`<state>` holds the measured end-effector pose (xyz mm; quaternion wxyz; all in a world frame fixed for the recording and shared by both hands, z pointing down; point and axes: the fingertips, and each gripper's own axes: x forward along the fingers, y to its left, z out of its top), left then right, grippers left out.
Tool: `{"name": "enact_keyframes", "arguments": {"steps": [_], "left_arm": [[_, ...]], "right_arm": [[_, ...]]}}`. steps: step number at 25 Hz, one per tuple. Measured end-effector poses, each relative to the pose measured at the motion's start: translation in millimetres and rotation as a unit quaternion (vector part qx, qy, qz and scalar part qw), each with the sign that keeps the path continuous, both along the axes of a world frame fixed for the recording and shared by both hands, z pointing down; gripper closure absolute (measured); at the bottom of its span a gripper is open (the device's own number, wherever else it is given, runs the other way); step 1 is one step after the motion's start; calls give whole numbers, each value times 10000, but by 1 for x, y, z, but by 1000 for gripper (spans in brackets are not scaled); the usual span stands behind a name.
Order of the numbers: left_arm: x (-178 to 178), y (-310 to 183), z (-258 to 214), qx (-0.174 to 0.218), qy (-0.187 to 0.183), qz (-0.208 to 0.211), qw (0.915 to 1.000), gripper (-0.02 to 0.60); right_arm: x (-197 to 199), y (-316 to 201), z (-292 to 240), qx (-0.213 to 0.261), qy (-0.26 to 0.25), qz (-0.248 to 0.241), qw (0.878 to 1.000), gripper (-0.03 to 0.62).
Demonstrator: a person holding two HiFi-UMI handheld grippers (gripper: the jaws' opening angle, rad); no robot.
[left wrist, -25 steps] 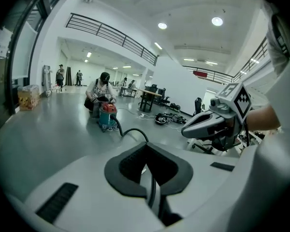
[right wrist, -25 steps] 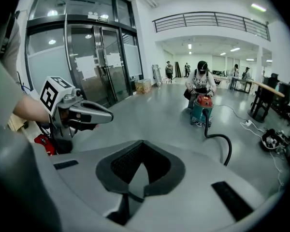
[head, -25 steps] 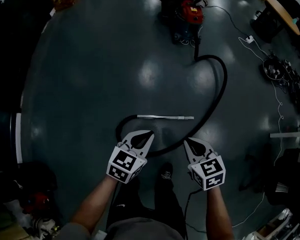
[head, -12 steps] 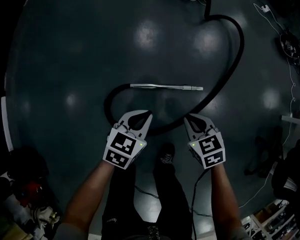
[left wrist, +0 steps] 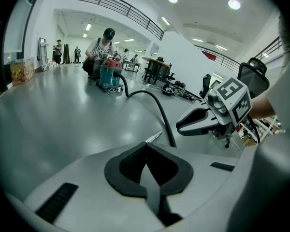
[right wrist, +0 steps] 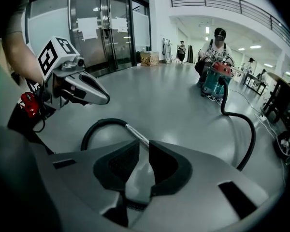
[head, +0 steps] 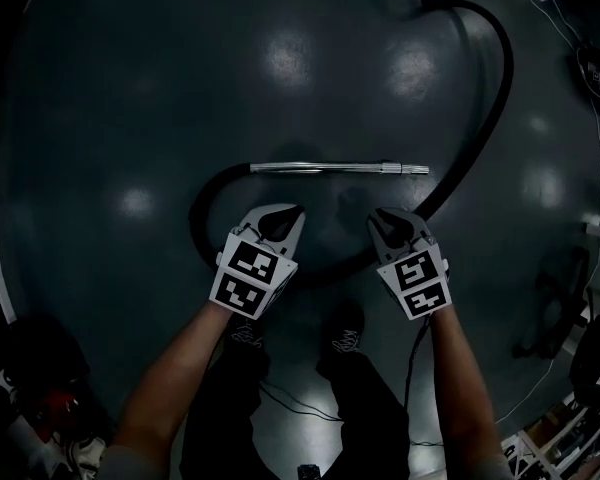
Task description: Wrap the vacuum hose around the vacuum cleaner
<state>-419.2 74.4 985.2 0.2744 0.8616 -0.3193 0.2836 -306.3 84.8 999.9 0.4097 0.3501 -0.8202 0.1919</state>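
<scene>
Wrapping not begun: vacuum hose (head: pixel 504 78) sprawls in loose loop on floor (head: pixel 160 88), vacuum cleaner (left wrist: pixel 109 75) well apart. Left gripper (head: pixel 295 214) clenched, empty; right gripper (head: pixel 378 219) jaws just been opening slightly, nothing between.

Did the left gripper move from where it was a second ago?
Yes. The left gripper has dropped toward the floor: the metal tube lying there looks bigger beside it now.
</scene>
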Motion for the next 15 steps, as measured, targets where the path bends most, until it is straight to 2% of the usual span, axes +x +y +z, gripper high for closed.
{"name": "enact_keyframes", "arguments": {"steps": [5,10,12,15], "left_arm": [[-3,-19,72,-23,-113,43,9999,574],[2,-44,129,-17,-159,99,9998,574],[7,-56,152,54,-170,174,9997,574],[14,-66,188,-86,-162,273,9995,574]], "right_arm": [[0,-22,82,-10,154,-304,9994,474],[11,-54,150,-22,549,-766,9955,398],[15,-65,175,-30,688,-967,9929,396],[21,-74,217,-89,927,-1318,9869,396]]}}
